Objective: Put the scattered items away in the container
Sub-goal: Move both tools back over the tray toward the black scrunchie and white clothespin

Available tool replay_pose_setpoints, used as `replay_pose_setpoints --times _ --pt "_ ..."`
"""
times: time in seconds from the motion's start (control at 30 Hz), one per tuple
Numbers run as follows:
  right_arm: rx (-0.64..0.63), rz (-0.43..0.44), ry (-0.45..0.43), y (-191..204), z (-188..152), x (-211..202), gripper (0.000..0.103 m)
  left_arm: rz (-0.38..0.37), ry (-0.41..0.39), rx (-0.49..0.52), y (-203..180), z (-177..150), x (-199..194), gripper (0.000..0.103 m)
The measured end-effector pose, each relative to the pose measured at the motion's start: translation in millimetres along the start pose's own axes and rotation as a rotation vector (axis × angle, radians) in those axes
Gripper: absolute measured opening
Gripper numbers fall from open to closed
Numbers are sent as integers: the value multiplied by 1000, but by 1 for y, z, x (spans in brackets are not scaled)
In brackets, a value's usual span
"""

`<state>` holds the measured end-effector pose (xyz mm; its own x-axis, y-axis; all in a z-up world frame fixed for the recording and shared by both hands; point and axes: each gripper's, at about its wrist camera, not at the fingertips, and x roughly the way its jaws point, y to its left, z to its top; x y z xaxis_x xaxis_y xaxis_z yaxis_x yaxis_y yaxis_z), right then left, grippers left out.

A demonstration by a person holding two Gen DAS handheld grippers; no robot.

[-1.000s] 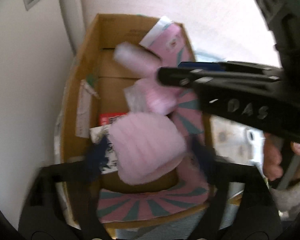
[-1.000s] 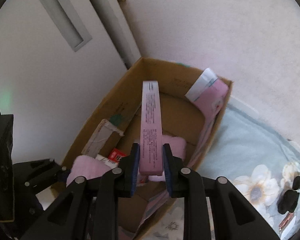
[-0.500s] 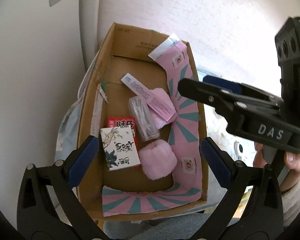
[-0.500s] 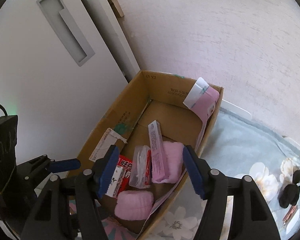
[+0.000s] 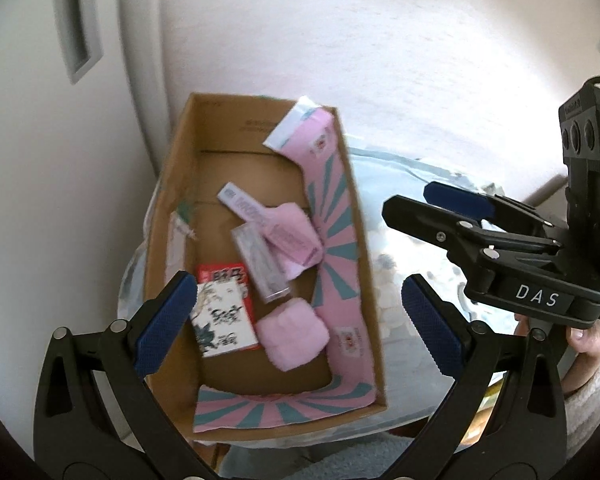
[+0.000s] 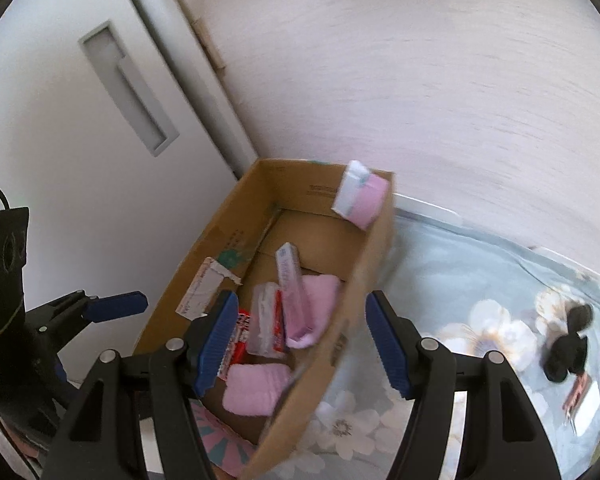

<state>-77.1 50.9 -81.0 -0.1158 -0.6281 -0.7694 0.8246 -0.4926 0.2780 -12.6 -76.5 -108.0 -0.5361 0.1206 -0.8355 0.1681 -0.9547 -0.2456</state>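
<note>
My left gripper (image 5: 296, 318) hung above the cardboard box (image 5: 180, 184), its blue pads spread wide and holding nothing. My right gripper (image 6: 302, 340) was likewise spread apart and empty, poised over the box's near right wall; from the left wrist camera it showed off to my right, beside the box.

Inside the box, just ahead of my left fingers, lay a white illustrated card pack (image 5: 225, 320) overlapping a red packet (image 5: 220, 274). Beside it, toward my right pad, sat a folded pink cloth (image 5: 292, 334). Farther forward, a clear plastic case (image 5: 260, 264) rested against a long pink carton (image 5: 266, 224), which lay across a second pink cloth (image 5: 300, 220). A pink and teal patterned paper (image 5: 332, 240) lined the right wall and near end of the box.

From the right wrist camera, the same long pink carton (image 6: 293, 292) lay between my spread fingers, deeper in the box, with the clear plastic case (image 6: 262, 318) to its left. The box stood on a pale blue floral cloth (image 6: 480, 300). Far to my right on that cloth lay small dark objects (image 6: 568, 356), too blurred to identify. A white door (image 6: 60, 140) stood to the left of the box.
</note>
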Motion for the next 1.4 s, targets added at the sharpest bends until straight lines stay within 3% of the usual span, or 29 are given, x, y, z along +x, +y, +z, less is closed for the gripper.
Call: replay_pose_setpoints --times 0.27,0.53,0.83,0.97,1.17,1.4 --pt "55 -119 -72 -39 -15 -50 62 -22 -36 126 -46 20 -3 102" --pt "153 -289 -153 -93 -50 -119 62 -95 -54 238 -105 42 4 102" --pt "284 -423 -172 -141 -99 -167 62 -146 -1 367 -174 50 29 102" --pt "308 -441 -159 -153 -120 -170 62 -184 81 395 -202 50 65 102" --pt "207 -435 -89 -157 -145 -150 62 -184 206 367 -234 51 134 102" --pt "147 -392 -29 -159 -167 -120 62 -109 248 430 -270 43 189 102"
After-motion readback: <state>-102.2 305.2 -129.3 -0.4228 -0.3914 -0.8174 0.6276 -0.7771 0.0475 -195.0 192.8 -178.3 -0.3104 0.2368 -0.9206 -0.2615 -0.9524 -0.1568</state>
